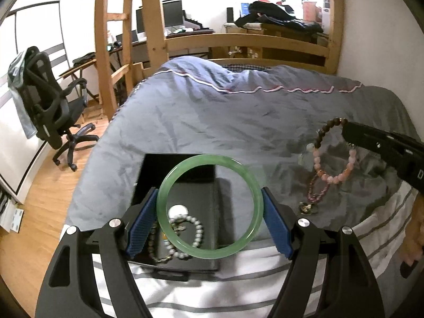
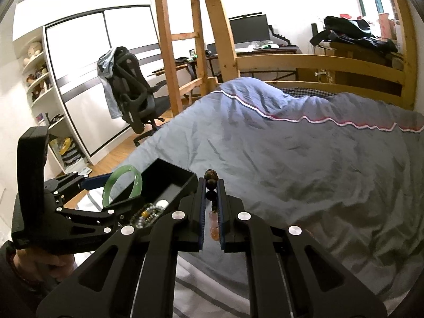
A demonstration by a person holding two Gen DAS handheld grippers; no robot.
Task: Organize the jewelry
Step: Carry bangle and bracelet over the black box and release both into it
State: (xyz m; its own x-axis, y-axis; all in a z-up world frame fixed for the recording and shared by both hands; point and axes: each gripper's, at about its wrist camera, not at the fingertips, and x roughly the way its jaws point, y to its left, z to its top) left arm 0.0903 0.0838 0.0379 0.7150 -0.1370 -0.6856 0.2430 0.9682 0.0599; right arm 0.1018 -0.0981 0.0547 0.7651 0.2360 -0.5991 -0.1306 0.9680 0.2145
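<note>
While we hold both tools above the bed (image 1: 238,122), our left gripper (image 1: 210,208) has its blue pads (image 1: 141,224) pressed against the outer rim of a green jade bangle (image 1: 210,206), one pad on each side, so the ring hangs in the air over the open black box (image 1: 175,169). Inside that box we see a pale beaded bracelet (image 1: 189,234) and a darker bead strand (image 1: 156,249) lying beside a small white round piece (image 1: 177,210). Our right gripper (image 2: 212,209) is pinched nearly together on a mixed bead bracelet (image 1: 332,153), whose brown beads sit at the fingertips and whose pink and orange beads dangle in a loop below. On the grey quilt beneath that loop lie a dark red bead bracelet (image 1: 316,190) and, just in front of it, a small metallic ornament (image 1: 307,208). From the right wrist view, the box stands just left of the right gripper, with the bangle raised at its near left corner. An office chair (image 1: 50,106) stands on the wooden floor (image 1: 39,201) beyond the bed.
</note>
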